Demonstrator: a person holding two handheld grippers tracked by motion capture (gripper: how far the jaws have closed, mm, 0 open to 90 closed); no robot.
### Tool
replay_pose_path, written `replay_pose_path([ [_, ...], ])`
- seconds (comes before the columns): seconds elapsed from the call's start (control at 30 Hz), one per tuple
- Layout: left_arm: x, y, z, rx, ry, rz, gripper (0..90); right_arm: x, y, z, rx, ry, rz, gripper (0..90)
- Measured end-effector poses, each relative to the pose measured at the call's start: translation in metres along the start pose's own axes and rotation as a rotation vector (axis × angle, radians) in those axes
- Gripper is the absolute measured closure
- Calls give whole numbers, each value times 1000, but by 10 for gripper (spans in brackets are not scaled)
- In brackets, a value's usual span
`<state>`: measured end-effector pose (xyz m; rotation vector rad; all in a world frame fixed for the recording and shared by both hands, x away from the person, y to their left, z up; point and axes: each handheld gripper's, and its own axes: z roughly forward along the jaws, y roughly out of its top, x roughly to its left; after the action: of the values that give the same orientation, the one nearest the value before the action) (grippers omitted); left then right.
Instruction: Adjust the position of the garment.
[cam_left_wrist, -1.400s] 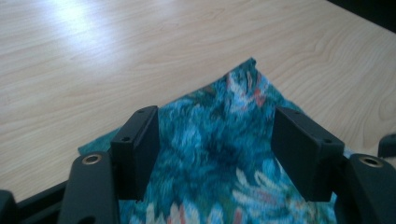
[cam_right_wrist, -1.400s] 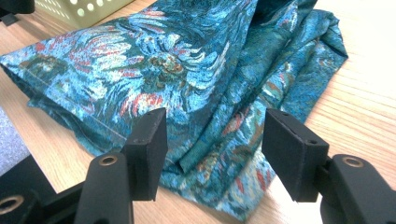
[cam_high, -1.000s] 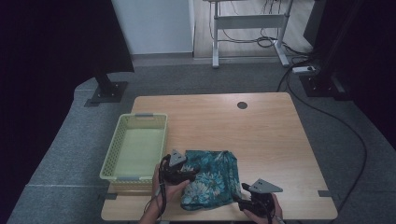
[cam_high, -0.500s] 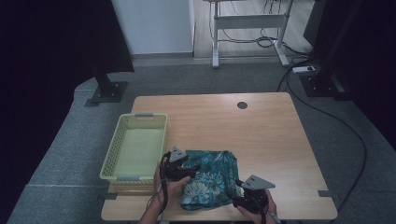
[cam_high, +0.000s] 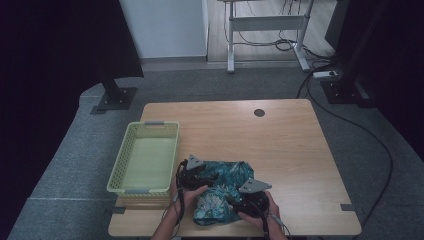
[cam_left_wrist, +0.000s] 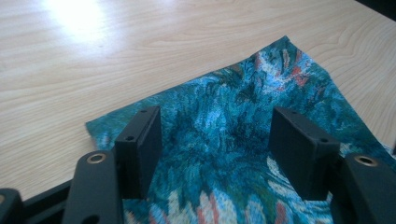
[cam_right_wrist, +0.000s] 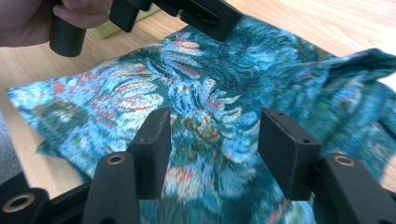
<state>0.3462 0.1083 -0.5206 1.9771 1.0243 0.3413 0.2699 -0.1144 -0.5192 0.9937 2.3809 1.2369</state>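
Your right hand-held gripper (cam_high: 239, 199) sits at six o'clock on the table (cam_high: 295, 150), jaws spread wide over the cloth (cam_high: 227, 182) with nothing pinched. At about seven o'clock, your left hand-held gripper (cam_high: 202, 176) is also open, jaws straddling the fabric near its edge. The cloth lies crumpled along the near edge, just right of the basket (cam_high: 150, 155) at nine o'clock. You look set to grab: next, close on a fold with each gripper, then lift.
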Motion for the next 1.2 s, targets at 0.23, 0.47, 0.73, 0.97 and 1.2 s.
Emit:
replay_pose_path([
  [0.23,2,-7,14,33,21,-10,348,-2,-5,20,55,0,2,368],
  [0.47,9,-13,19,40,29,-36,352,-6,-17,26,99,-11,-10,334],
  [0.73,15,-19,22,44,37,-54,354,-5,-27,25,72,-31,-37,332],
  [0.97,18,-20,22,37,34,-49,368,-6,-28,25,64,-27,-40,334],
  [1.2,15,-19,24,42,48,-30,368,-7,-28,24,78,-27,-52,343],
])
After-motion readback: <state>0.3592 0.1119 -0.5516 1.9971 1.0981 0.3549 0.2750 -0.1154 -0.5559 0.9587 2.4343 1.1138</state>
